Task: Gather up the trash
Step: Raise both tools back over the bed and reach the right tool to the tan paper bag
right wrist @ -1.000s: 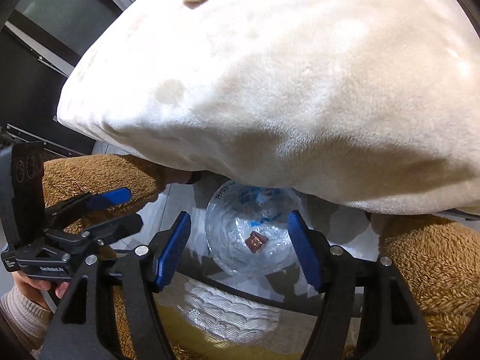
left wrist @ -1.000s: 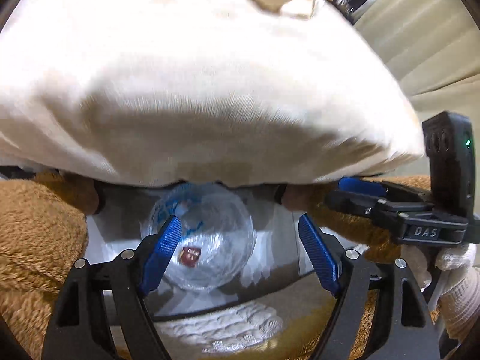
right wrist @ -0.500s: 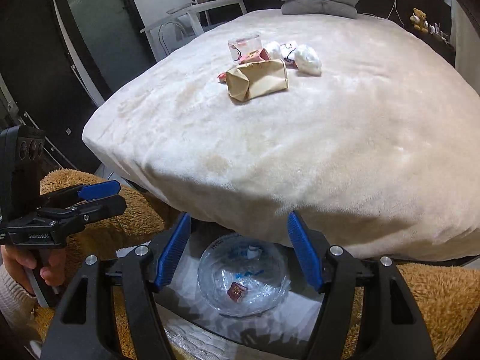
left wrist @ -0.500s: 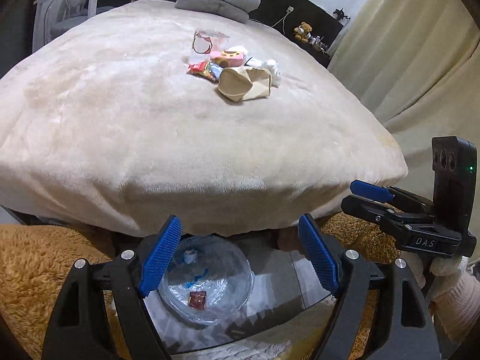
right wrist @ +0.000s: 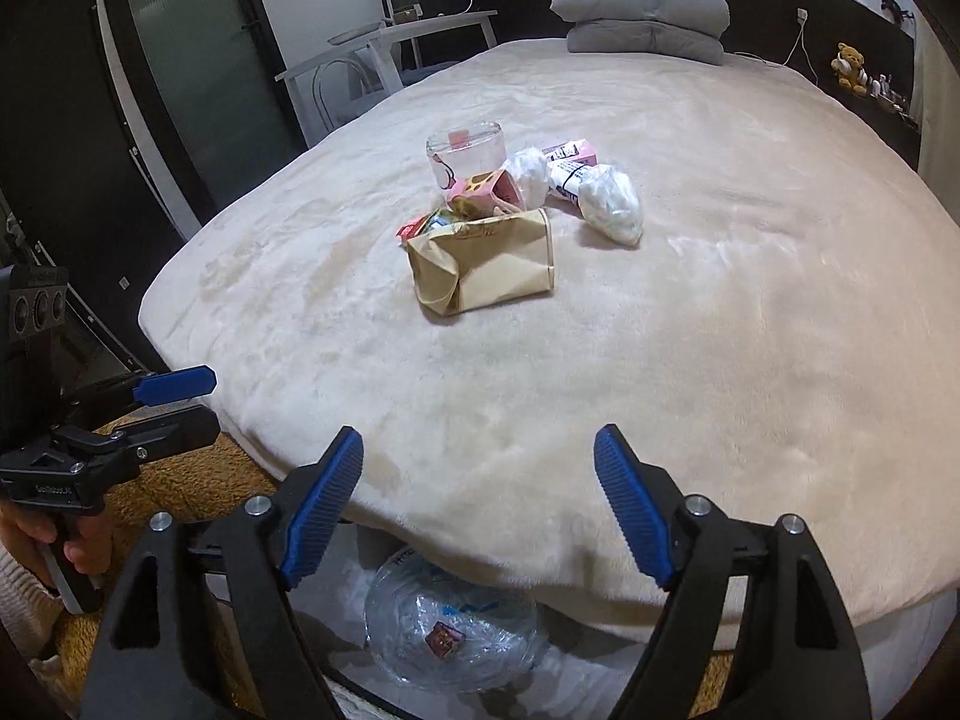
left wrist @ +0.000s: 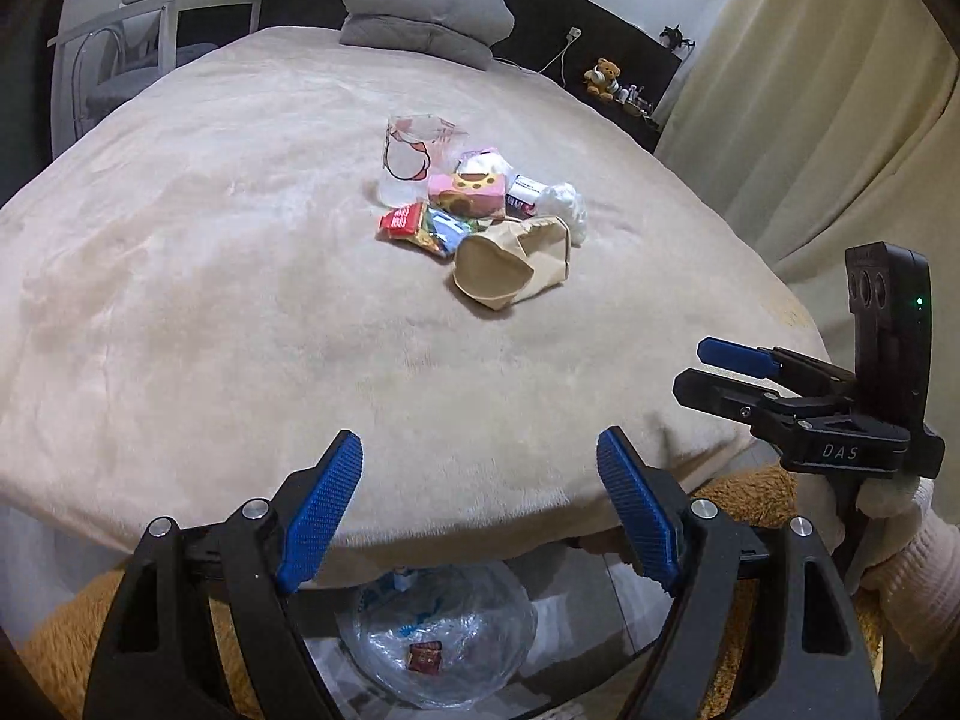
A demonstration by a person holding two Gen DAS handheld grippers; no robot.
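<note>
With the left tool (left wrist: pixel 480 510) parted and empty and the right tool (right wrist: pixel 478 510) opening on nothing, the trash (left wrist: pixel 480 210) mid-bed looks light and crushable; pinch the paper bag (right wrist: pixel 480 267) by its crumpled edge.

Hidden and unreadable parts at the foot of the bed

At the bottom of both views, the bed's (left wrist: pixel 240 300) overhanging edge covers the far rim of the clear plastic bag (left wrist: pixel 444 654), and the small red wrapper (right wrist: pixel 444 639) inside is too small to read. In the pile, the brown paper bag (right wrist: pixel 486 264) hides most of the snack packets (right wrist: pixel 423 225) behind it.
</note>
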